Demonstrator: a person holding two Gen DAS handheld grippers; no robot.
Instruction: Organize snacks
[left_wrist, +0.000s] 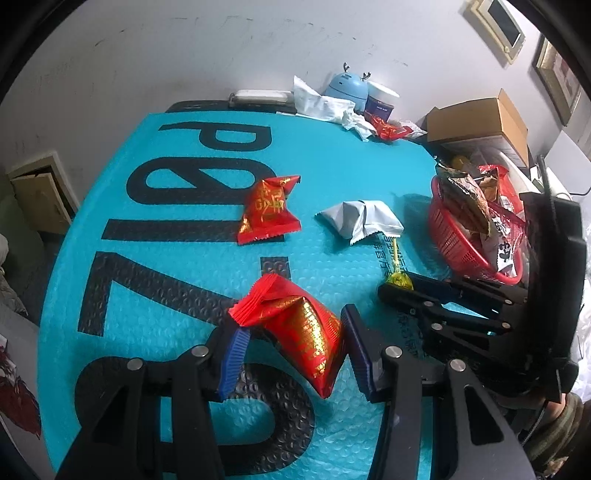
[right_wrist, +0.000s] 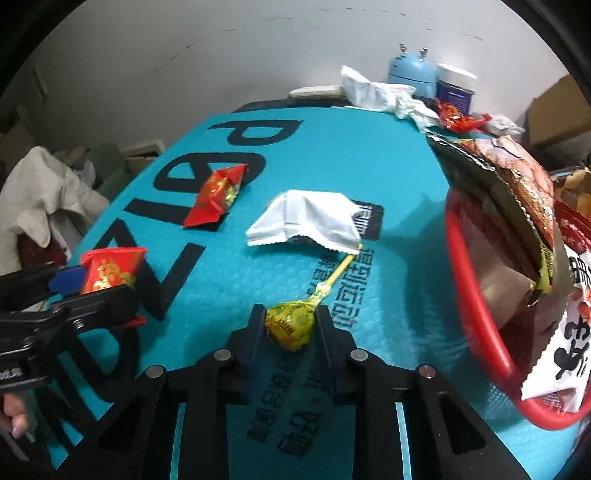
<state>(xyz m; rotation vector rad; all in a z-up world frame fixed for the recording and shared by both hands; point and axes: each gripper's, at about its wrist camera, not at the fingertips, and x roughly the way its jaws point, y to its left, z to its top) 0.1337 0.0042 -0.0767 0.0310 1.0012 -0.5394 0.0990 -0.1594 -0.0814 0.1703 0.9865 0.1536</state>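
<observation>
left gripper (left_wrist: 291, 350): nearest the left wrist lens; its blue-padded jaws pinch a red-and-gold snack packet (left_wrist: 299, 332) from both sides, the packet lying slantwise between them above the mat.
right gripper (right_wrist: 291, 325): nearest the right wrist lens; its black jaws are pressed onto the yellow-wrapped head of a lollipop (right_wrist: 291, 325), whose stick runs away from the fingertips.
stick end: it reaches the near edge of a white packet (right_wrist: 306, 221) lying just beyond the right gripper; whether it goes under that edge i cannot tell.
further out: a second red packet (left_wrist: 267, 210) lies flat on the mat, well ahead of the left gripper and to the left of the white one.
surface: a turquoise bubble mat (left_wrist: 184, 229) with large black lettering.
basket: a red basket (right_wrist: 476, 302) sits to the right of the right gripper, close by, already heaped with snack bags.
far edge: a blue deer-shaped gadget (left_wrist: 347, 86), a jar and crumpled wrappers, well apart from both grippers.
step in hand: by my reading, both grasps are made and the carry to the basket is due.
next move calls for: lifting the lollipop clear of the white packet so the stick does not drag it, then swinging right over the basket rim; the left packet has further to go and must cross past the right gripper's path.
still to do: the white packet and the far red packet remain loose on the mat.
</observation>
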